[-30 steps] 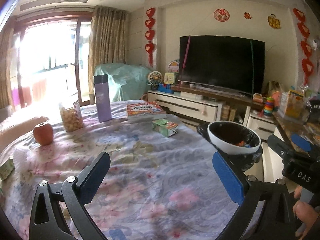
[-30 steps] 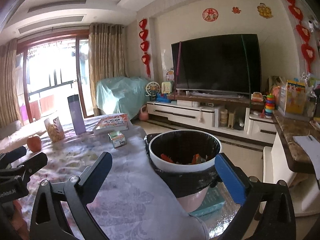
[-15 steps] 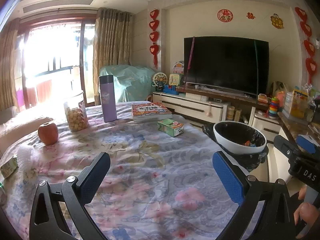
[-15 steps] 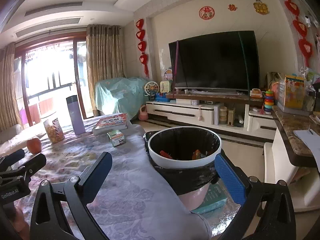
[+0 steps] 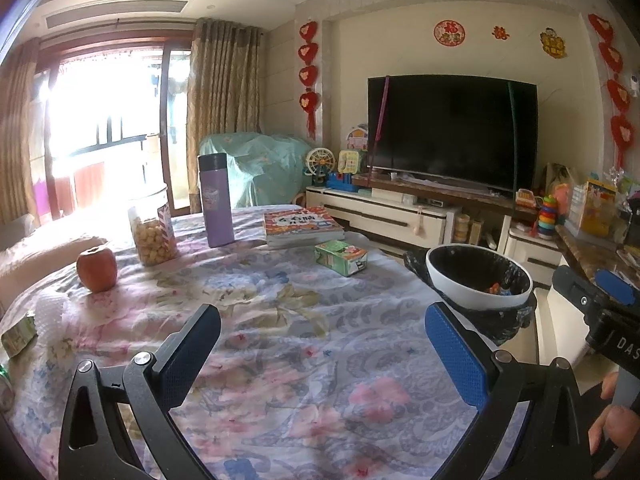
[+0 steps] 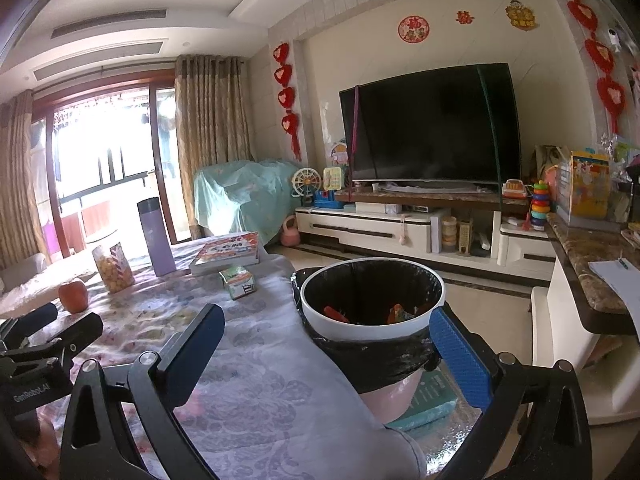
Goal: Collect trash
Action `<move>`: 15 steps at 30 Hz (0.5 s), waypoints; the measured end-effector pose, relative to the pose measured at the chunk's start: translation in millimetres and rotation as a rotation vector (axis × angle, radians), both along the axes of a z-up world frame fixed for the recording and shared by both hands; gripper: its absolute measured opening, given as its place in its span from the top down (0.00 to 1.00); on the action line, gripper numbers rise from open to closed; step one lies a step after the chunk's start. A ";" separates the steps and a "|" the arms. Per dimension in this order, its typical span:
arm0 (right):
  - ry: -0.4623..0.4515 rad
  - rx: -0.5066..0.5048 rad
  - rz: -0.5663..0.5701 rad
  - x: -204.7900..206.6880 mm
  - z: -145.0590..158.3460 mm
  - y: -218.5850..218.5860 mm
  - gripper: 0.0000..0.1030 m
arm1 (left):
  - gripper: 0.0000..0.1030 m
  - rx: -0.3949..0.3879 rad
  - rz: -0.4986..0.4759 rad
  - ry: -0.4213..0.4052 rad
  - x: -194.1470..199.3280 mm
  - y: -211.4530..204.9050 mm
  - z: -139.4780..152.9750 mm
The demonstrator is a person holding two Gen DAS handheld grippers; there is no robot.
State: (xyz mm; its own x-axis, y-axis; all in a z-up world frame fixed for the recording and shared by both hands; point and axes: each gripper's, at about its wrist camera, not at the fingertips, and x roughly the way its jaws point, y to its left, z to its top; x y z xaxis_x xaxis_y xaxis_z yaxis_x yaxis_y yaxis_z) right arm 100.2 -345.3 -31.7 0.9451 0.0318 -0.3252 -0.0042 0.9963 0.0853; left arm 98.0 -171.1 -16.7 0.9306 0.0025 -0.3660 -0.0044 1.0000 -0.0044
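Note:
A white-rimmed trash bin (image 6: 372, 308) with a black liner stands at the table's right edge and holds some colourful scraps; it also shows in the left wrist view (image 5: 478, 278). A small green carton (image 5: 341, 257) lies on the floral tablecloth (image 5: 280, 340), also seen in the right wrist view (image 6: 237, 282). Another small green packet (image 5: 18, 334) and a clear wrapper (image 5: 50, 312) lie at the table's left edge. My left gripper (image 5: 322, 356) is open and empty above the cloth. My right gripper (image 6: 326, 354) is open and empty, near the bin.
On the table stand an apple (image 5: 97, 269), a snack jar (image 5: 152, 230), a purple flask (image 5: 216, 200) and a stack of books (image 5: 302, 226). A TV cabinet (image 6: 400, 228) and a marble counter (image 6: 588, 264) lie beyond the bin.
Both grippers have drawn back and risen slightly, so the table and bin look a little farther and lower. Both stay open and empty.

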 end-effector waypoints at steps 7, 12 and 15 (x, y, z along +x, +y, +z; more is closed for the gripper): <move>-0.004 0.000 0.000 -0.6 2.3 1.1 0.00 | 0.01 0.013 0.002 -0.017 -3.1 0.7 -0.7; -0.001 0.004 0.002 -1.1 3.0 0.7 0.00 | 0.01 0.013 0.000 -0.013 -3.2 0.2 -1.8; 0.002 0.000 0.003 -0.9 2.9 0.7 0.00 | 0.01 0.013 0.000 -0.012 -2.8 0.8 -1.5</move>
State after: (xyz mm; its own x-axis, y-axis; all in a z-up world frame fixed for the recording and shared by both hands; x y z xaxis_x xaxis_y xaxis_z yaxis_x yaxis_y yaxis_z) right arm 99.3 -344.6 -28.8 0.9445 0.0349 -0.3268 -0.0071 0.9963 0.0856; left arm 95.2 -170.3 -18.2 0.9349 0.0069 -0.3549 -0.0042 1.0000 0.0082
